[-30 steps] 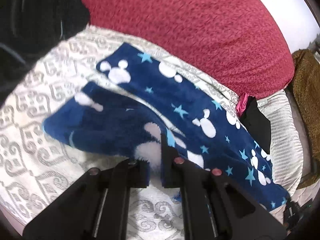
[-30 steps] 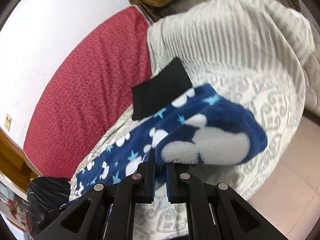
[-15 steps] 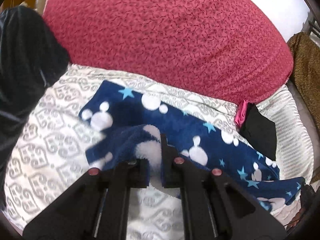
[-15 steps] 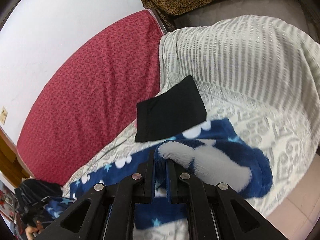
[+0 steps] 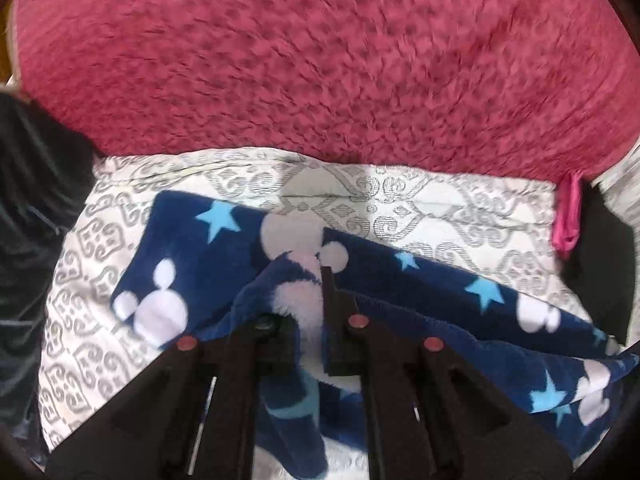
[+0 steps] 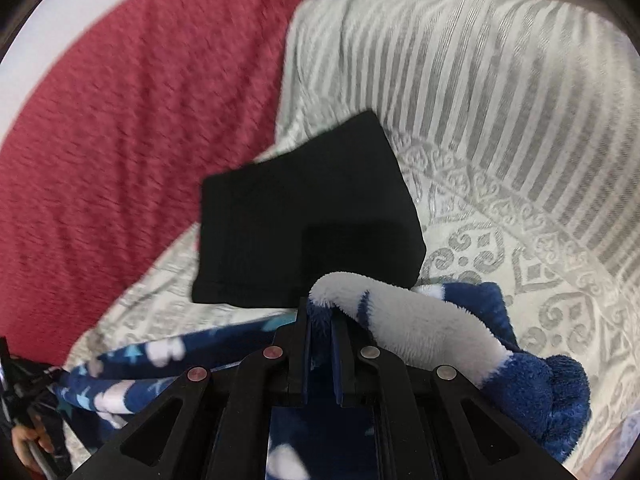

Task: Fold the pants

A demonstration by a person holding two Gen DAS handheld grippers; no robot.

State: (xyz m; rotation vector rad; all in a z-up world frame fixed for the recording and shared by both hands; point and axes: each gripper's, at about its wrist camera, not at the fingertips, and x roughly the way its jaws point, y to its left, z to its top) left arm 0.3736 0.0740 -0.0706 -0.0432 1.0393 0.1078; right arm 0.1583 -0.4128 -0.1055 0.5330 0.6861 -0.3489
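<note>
Navy fleece pants [image 5: 424, 280] printed with white mouse heads and light blue stars lie across a grey-patterned white bedspread [image 5: 400, 204]. My left gripper [image 5: 308, 300] is shut on a raised fold of the pants, held over the flat leg beneath. In the right wrist view my right gripper [image 6: 320, 320] is shut on another edge of the pants [image 6: 440, 340], whose fluffy white and navy fabric bunches to its right. The lifted fabric hides part of the layer under it.
A large red cushion [image 5: 320, 60] runs along the far side. A folded black garment [image 6: 304, 216] lies just beyond my right gripper, with a pink item [image 5: 568, 220] beside it. A striped grey cover [image 6: 480, 60] lies at the right, dark clothing [image 5: 28, 220] at the left.
Both grippers carried their held edges of the pants across the bed toward the red cushion, so the near leg now lies folded over the far one. The right one closed in on the black garment.
</note>
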